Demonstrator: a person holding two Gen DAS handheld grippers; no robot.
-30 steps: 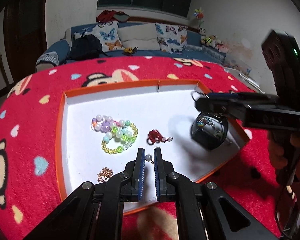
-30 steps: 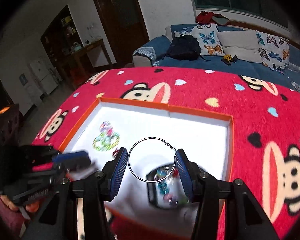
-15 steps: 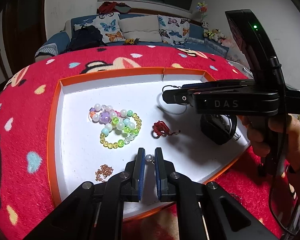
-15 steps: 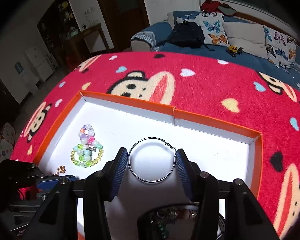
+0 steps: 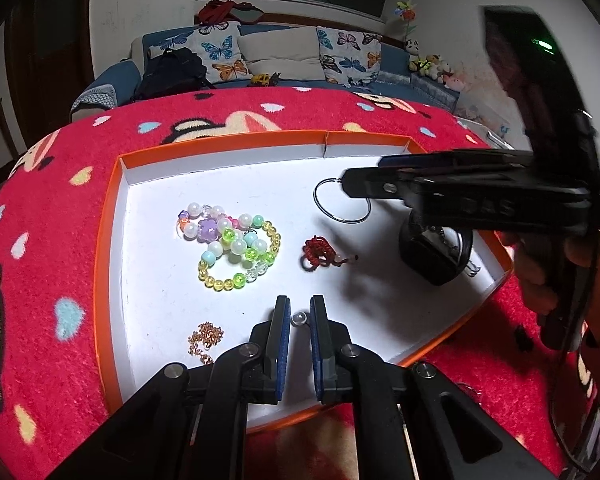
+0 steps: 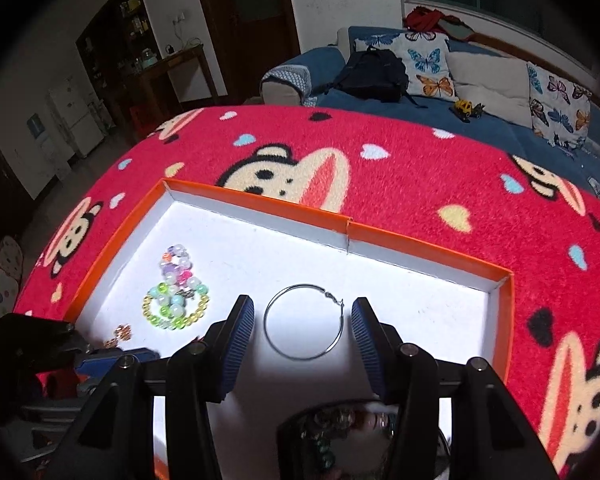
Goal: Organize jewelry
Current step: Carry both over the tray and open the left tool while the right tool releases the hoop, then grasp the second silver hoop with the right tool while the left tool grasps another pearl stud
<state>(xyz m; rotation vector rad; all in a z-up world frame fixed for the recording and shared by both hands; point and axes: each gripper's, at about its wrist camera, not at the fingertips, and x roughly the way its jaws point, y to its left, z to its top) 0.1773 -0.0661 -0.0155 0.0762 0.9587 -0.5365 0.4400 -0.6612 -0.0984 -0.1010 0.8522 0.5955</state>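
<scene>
A red blanket (image 5: 60, 208) printed with monkey faces is spread under everything. On it an orange-rimmed tray (image 5: 112, 208) with a white floor is set. Inside the tray, at its right near corner, a black round box (image 5: 436, 256) is seen, with jewelry inside it visible from the right wrist view. Left of centre a heap of bead bracelets (image 5: 232, 244) lies. A thin silver hoop (image 6: 304, 322) is found on the tray floor between the bracelets and the box; it lies in the gap of the right tongs (image 6: 302, 340), which are spread wide, and no contact with either pad can be made out. A red knotted charm (image 5: 320, 254) is placed between the bracelets and the box, nearer the front. A small copper chain (image 5: 204, 338) is bunched near the tray's front left. A pearl (image 5: 299, 318) is seen between the tips of the left tongs (image 5: 299, 320), which are nearly closed; whether it is actually pinched cannot be told.
</scene>
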